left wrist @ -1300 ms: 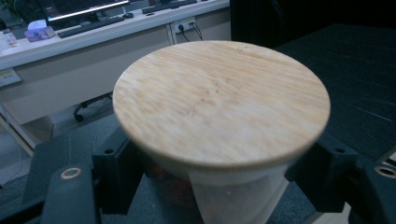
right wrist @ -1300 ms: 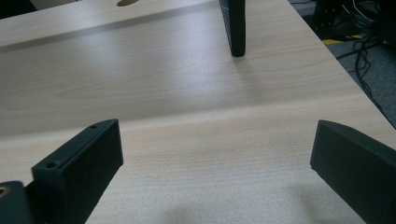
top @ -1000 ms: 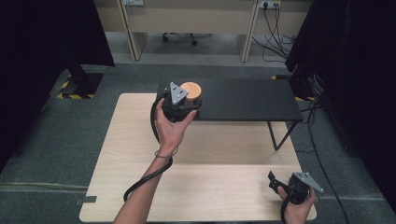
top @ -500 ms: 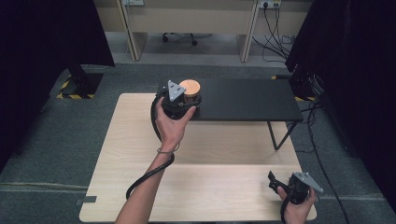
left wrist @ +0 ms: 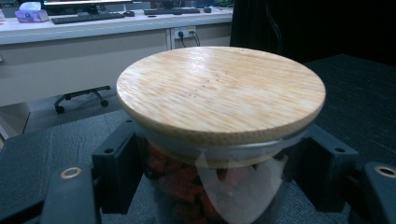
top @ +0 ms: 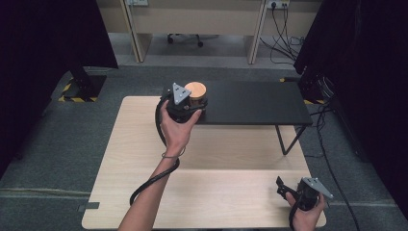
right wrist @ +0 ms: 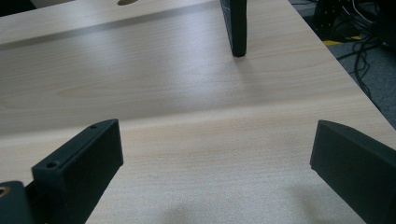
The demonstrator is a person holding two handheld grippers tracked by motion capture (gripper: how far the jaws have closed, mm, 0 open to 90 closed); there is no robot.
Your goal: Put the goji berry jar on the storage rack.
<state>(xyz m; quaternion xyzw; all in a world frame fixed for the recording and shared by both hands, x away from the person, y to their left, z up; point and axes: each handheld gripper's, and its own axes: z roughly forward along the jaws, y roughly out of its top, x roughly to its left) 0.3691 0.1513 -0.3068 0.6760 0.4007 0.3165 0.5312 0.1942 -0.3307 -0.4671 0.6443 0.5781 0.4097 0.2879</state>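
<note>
Nothing has moved since the earlier frames: the left gripper stays clamped on the round glass jar with a flat bamboo lid, and the right gripper keeps to its spot, well away from the jar toward the near right corner of the pale wooden table. In the left gripper view the two black jaws press on the clear glass wall of the jar from either side, just under the lid's rim, and reddish pieces show through the glass. The jar stands on the low black rectangular shelf with thin metal legs, at that shelf's left end and close to its front edge; to the jar's right the black top runs bare to the far end. No brand, label or writing can be read on the lid or the glass. The right gripper holds its jaws wide apart with bare wood between them, grasping nothing. One black shelf leg stands on the table ahead of it. Between the jar and the right gripper the table top lies open, and the table's right edge drops to grey floor with cables.
</note>
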